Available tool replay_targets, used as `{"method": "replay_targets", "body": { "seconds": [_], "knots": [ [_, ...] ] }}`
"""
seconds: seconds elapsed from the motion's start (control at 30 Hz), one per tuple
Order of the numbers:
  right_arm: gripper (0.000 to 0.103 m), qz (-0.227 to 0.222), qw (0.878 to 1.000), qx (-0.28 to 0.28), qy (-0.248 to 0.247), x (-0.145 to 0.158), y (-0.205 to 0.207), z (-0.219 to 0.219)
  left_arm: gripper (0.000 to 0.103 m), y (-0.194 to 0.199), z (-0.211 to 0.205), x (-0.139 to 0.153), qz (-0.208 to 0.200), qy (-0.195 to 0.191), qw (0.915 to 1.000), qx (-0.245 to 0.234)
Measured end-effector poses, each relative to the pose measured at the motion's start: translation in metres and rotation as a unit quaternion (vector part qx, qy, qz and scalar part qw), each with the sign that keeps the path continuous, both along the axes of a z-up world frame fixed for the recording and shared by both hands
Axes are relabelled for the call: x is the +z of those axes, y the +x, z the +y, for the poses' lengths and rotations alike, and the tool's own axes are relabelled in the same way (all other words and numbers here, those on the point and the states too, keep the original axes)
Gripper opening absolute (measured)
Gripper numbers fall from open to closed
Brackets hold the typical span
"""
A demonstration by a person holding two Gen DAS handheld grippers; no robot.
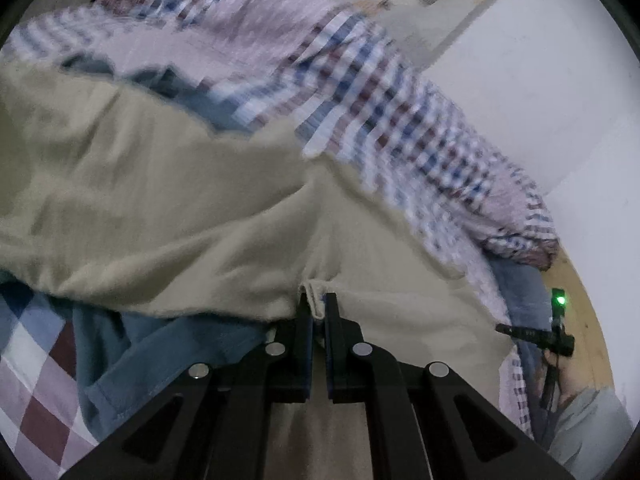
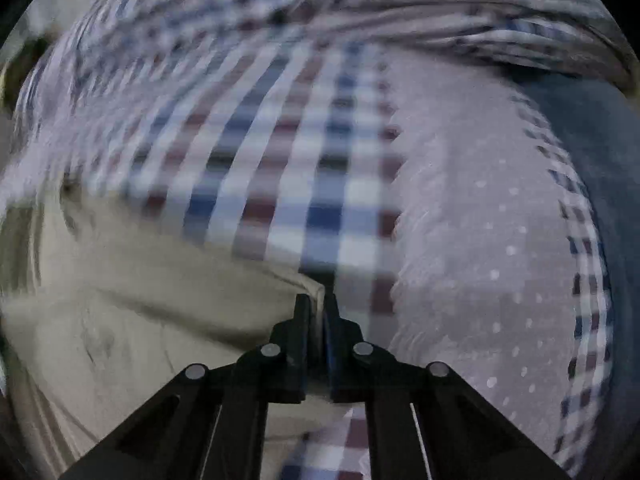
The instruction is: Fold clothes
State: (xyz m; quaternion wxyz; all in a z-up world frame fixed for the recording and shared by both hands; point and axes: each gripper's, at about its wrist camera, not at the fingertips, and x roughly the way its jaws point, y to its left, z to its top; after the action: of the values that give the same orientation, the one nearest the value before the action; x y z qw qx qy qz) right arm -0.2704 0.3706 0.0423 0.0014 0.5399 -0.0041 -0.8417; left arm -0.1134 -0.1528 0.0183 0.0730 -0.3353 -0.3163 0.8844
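I have the beige garment [image 1: 168,200] pinched at its hem in my left gripper [image 1: 318,304], and my right gripper [image 2: 318,300] is pressed together on a corner of the same cloth [image 2: 132,280]. I hold two edge points so the fabric can hang or spread between them for a fold. It lies over the checked bedding [image 1: 360,92], above a blue cloth [image 1: 132,360]. Both views are blurred, so its long axis is a guess: probably running leftward from my left gripper.
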Motion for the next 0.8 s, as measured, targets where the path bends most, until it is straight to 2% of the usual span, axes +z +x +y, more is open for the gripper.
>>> {"method": "replay_targets", "body": {
  "seconds": [0.1,0.17,0.23,0.27,0.3,0.37,0.43,0.47,0.57,0.63,0.67,0.73,0.8],
  "knots": [
    [0.005,0.015,0.999,-0.03,0.04,0.006,-0.007,-0.009,0.003,0.006,0.008,0.009,0.024,-0.021,0.9994,-0.01],
    [0.007,0.005,0.997,-0.049,0.064,-0.005,-0.017,-0.012,0.003,0.002,0.012,0.001,-0.004,-0.043,0.9989,-0.018],
    [0.009,-0.007,0.996,-0.069,0.064,-0.018,-0.026,-0.016,0.003,0.001,0.013,-0.009,-0.029,-0.054,0.998,-0.018],
    [0.01,-0.011,0.995,-0.081,0.06,-0.023,-0.03,-0.016,0.003,0.001,0.012,-0.01,-0.032,-0.052,0.998,-0.018],
    [0.015,0.003,0.995,-0.092,0.048,-0.022,-0.026,-0.013,0.003,0.001,0.012,-0.011,-0.034,-0.051,0.9979,-0.019],
    [0.021,0.049,0.991,-0.116,0.037,-0.007,-0.015,-0.001,0.003,0.002,0.012,-0.008,-0.028,-0.058,0.9977,-0.021],
    [0.038,0.083,0.987,-0.14,0.014,0.006,0.001,0.013,0.003,0.002,0.012,-0.008,-0.026,-0.06,0.9976,-0.024],
    [0.04,0.097,0.984,-0.149,-0.008,0.011,0.009,0.02,0.003,0.002,0.012,-0.008,-0.026,-0.058,0.9977,-0.024],
    [0.042,0.094,0.982,-0.155,-0.061,0.013,0.027,0.033,0.003,0.003,0.012,-0.006,-0.022,-0.057,0.9978,-0.025],
    [0.041,0.077,0.984,-0.131,-0.089,0.008,0.035,0.03,0.003,0.012,0.012,0.003,-0.004,-0.063,0.9978,-0.023],
    [0.041,0.07,0.986,-0.124,-0.085,0.004,0.037,0.028,0.003,0.018,0.013,0.011,0.01,-0.063,0.9977,-0.021],
    [0.042,0.058,0.988,-0.121,-0.072,-0.004,0.038,0.026,0.003,0.023,0.018,0.015,0.003,-0.082,0.9962,-0.028],
    [0.042,0.051,0.987,-0.127,-0.083,-0.009,0.034,0.03,0.003,0.027,0.023,0.019,-0.004,-0.1,0.9943,-0.034]
  ]
}}
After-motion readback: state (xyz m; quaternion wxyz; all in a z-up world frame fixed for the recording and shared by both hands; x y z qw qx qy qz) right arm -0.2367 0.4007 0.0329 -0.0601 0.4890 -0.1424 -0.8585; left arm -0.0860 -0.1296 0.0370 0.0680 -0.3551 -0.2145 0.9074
